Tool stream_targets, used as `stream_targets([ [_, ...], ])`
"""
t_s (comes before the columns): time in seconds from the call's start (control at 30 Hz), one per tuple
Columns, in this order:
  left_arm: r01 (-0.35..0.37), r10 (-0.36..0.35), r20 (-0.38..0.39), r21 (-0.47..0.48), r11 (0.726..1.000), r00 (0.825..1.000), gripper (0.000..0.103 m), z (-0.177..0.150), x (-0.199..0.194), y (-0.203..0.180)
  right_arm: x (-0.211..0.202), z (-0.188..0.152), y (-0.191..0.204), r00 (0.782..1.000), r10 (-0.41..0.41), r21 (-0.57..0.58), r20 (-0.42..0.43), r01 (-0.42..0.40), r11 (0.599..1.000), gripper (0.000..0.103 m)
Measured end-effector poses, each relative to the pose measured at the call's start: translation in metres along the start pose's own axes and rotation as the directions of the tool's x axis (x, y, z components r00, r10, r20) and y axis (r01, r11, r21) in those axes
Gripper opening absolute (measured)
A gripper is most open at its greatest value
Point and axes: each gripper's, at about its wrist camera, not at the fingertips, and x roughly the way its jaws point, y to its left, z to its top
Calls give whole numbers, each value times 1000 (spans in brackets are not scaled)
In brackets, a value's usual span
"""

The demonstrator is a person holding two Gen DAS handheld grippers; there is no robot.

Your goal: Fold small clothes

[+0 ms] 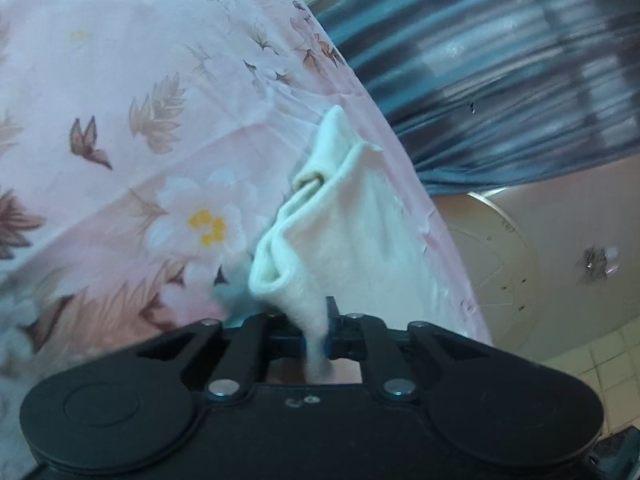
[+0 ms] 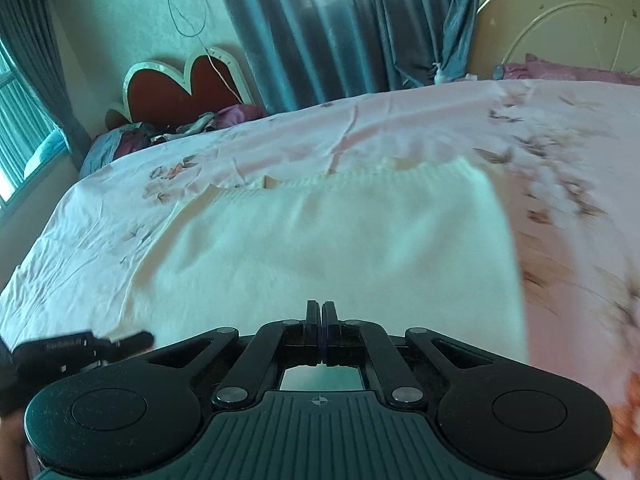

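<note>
A small cream-white knitted garment (image 2: 320, 240) lies spread on the pink flowered bed sheet (image 2: 360, 132). In the left wrist view the same garment (image 1: 340, 216) hangs bunched and folded against the sheet (image 1: 120, 80), and my left gripper (image 1: 316, 340) is shut on its edge. My right gripper (image 2: 321, 320) is shut at the near edge of the garment; whether cloth is between its pads is hidden. The other gripper (image 2: 80, 346) shows at the lower left of the right wrist view, at the garment's left edge.
Blue-grey curtains (image 2: 340, 20) hang behind the bed. A heart-shaped headboard (image 2: 180, 84) with crumpled bedding stands at the far left, and a round cream headboard (image 2: 560, 28) with purple pillows at the far right. Tiled floor (image 1: 592, 364) shows beside the bed.
</note>
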Motion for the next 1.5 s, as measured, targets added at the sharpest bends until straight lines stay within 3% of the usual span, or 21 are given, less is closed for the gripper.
stream_targets([
  [0.07,-11,11,11,41,999,1000,7,-3,-5,-7,13,7,7,1000,8,-6,-2,-8,1000,0],
  [0.17,37,-43,59,103,994,997,7,-6,-18,-18,30,12,16,999,35,-14,0,-35,999,0],
  [0.23,36,-48,81,150,988,996,8,-6,-22,-21,49,9,20,999,20,-39,-44,-22,999,0],
  [0.3,-18,5,85,152,988,996,29,-5,-15,-20,68,3,17,994,-12,-42,-104,8,999,0],
  [0.33,-28,18,80,124,992,997,30,-3,-12,-16,68,2,15,996,-3,-24,-92,1,1000,0],
  [0.43,-29,21,72,113,993,997,25,1,-7,-16,67,0,11,996,4,-15,-90,-5,1000,0],
  [0.5,-47,40,57,120,992,998,7,4,-7,-21,68,1,9,996,7,-13,-91,-8,1000,0],
  [0.63,-57,35,102,228,972,994,7,4,-15,-50,68,1,5,995,35,3,-92,-35,999,0],
  [0.73,-64,31,103,342,938,994,7,-1,-17,-85,63,3,-3,994,72,32,-84,-69,997,0],
  [0.83,-65,30,82,464,884,996,7,-10,-15,-127,28,10,-23,993,96,83,69,-101,991,0],
  [0.93,-57,33,51,574,817,998,6,-25,-3,-175,-8,20,-66,985,77,139,154,-98,985,0],
  [1.13,-10,64,-48,718,696,997,7,-88,27,-251,-57,27,-152,979,44,244,197,-92,965,0],
  [1.17,1,74,-71,731,682,995,7,-101,35,-259,-63,26,-164,979,39,259,200,-91,962,0],
  [1.23,52,103,-167,728,684,980,16,-125,55,-266,-72,21,-184,977,35,299,208,-98,949,0],
  [1.27,87,126,-237,719,690,963,33,-139,66,-268,-75,19,-189,977,30,315,210,-96,944,1],
  [1.3,121,140,-297,711,693,945,49,-151,73,-269,-78,18,-195,978,17,330,209,-87,940,9],
  [1.33,141,149,-326,717,683,934,53,-160,71,-270,-82,16,-199,978,6,336,210,-78,939,44],
  [1.37,146,136,-314,725,673,940,51,-162,64,-269,-87,15,-201,973,4,332,231,-83,939,72],
  [1.43,115,116,-265,715,689,957,48,-146,48,-263,-93,14,-201,966,61,307,252,-140,941,72],
  [1.5,57,109,-187,708,704,976,46,-116,41,-261,-87,17,-197,966,129,289,225,-192,938,58],
])
